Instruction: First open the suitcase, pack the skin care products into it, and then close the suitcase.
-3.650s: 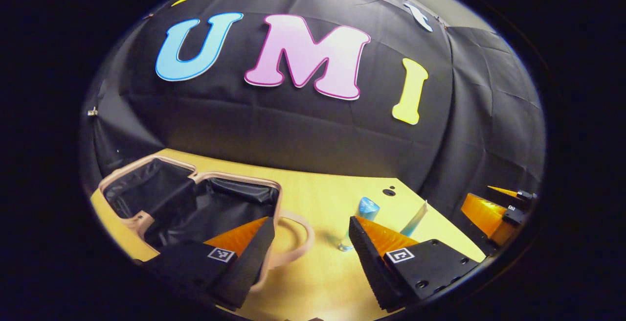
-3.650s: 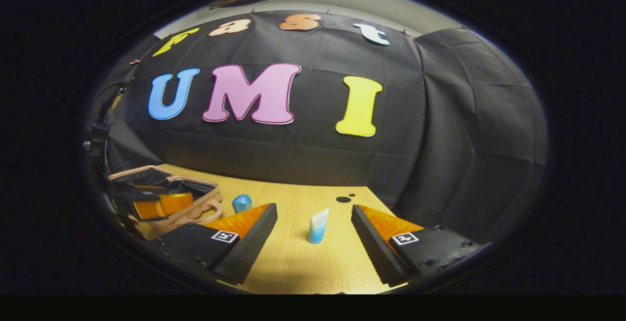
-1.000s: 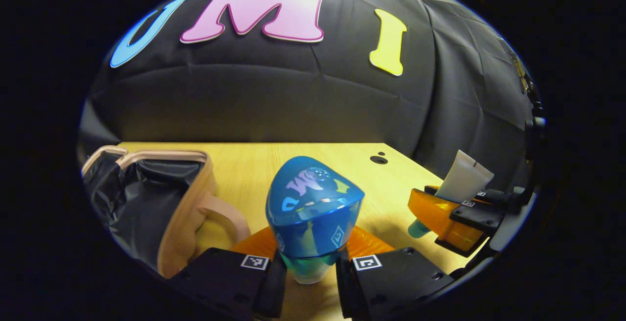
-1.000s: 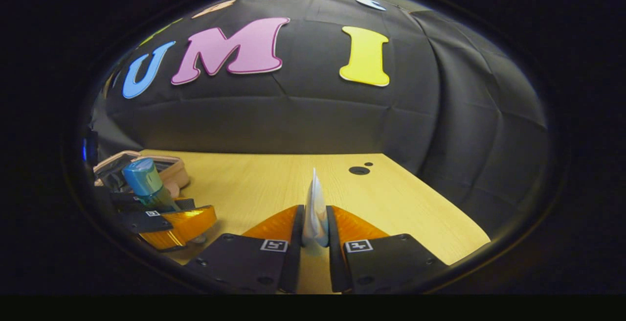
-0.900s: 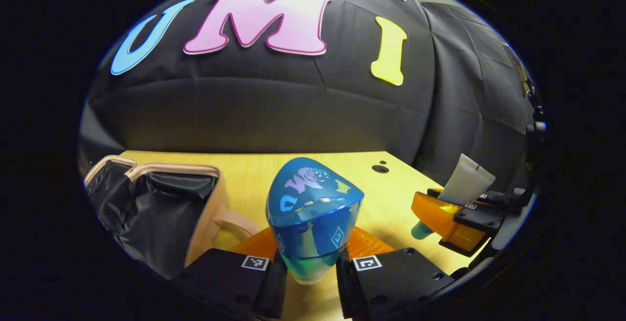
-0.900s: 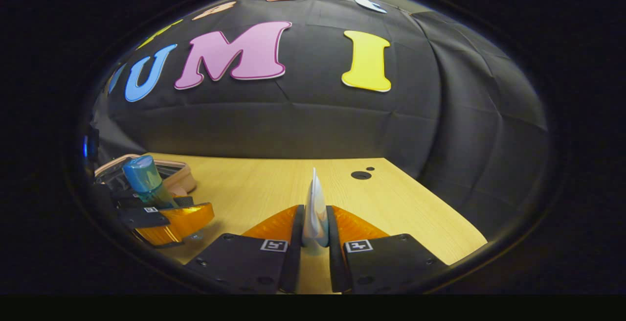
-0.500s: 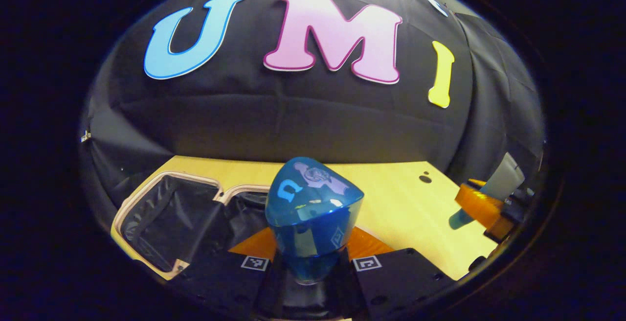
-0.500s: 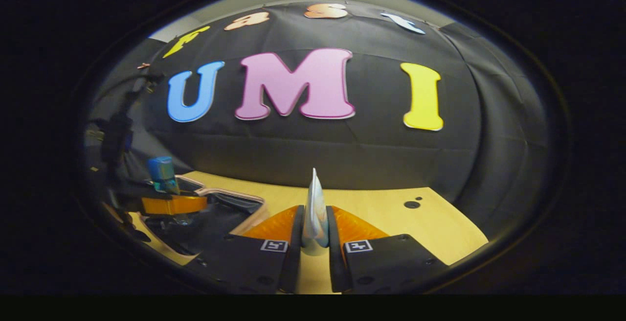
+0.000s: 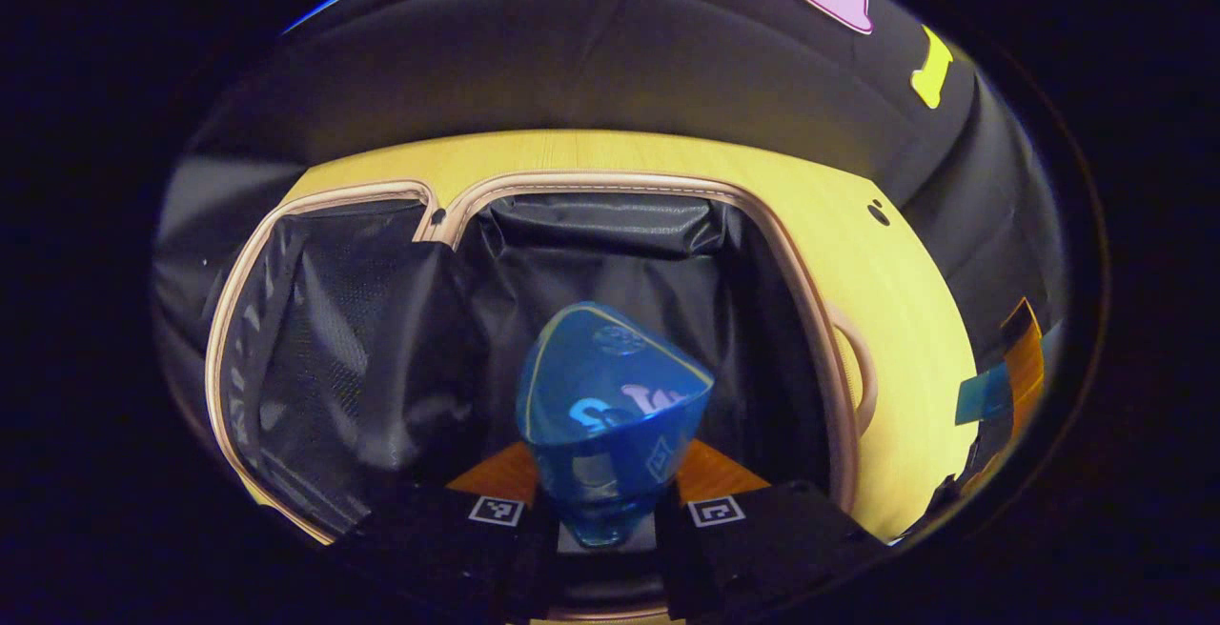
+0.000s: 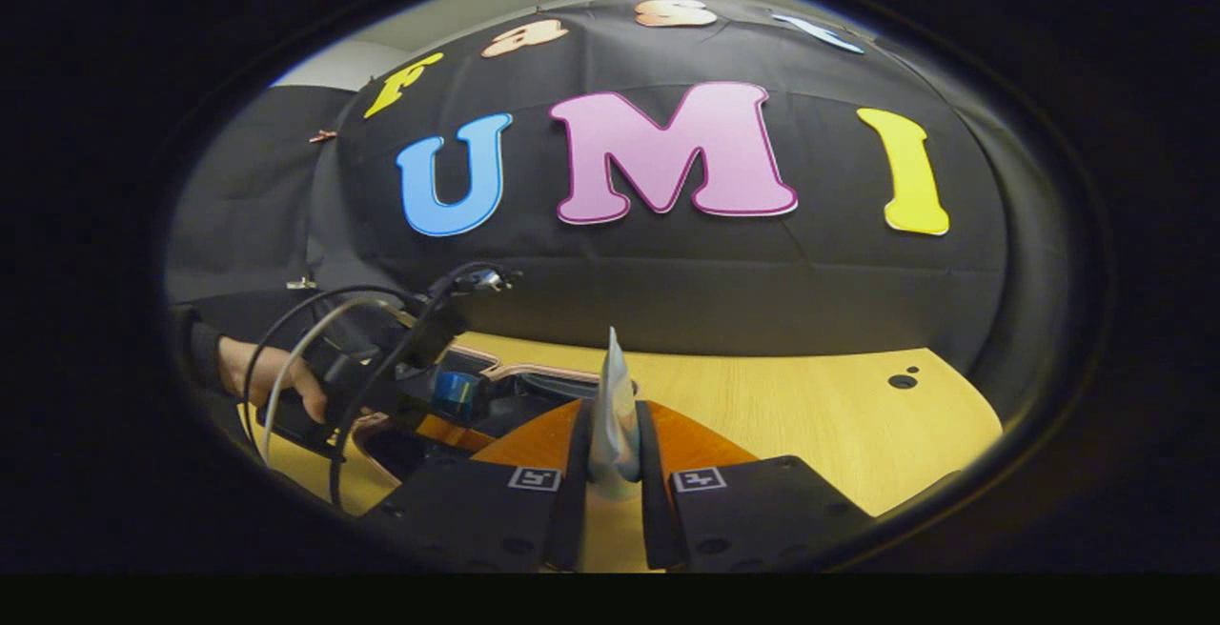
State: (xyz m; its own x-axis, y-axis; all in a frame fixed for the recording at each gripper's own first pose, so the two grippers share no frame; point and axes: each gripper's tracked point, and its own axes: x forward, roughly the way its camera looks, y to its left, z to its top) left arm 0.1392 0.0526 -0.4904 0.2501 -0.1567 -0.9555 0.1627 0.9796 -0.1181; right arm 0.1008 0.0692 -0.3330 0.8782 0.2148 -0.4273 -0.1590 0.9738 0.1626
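A: Why is the left gripper (image 9: 599, 520) above the open suitcase (image 9: 810, 320)?

B: Its fingers clamp the blue bottle (image 9: 610, 411) over the black lining, probably to drop it inside.

A: And the right gripper (image 10: 610, 501)?

B: Its fingers squeeze the white tube (image 10: 613, 415), beside the suitcase, above the tabletop (image 10: 810, 415).

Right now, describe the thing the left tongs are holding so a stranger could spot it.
Find the open beige suitcase with black lining on the wooden table. Held above its interior, between the left tongs, is a blue bottle with a glossy cap, unlike the flat, pale tube in the right tongs.
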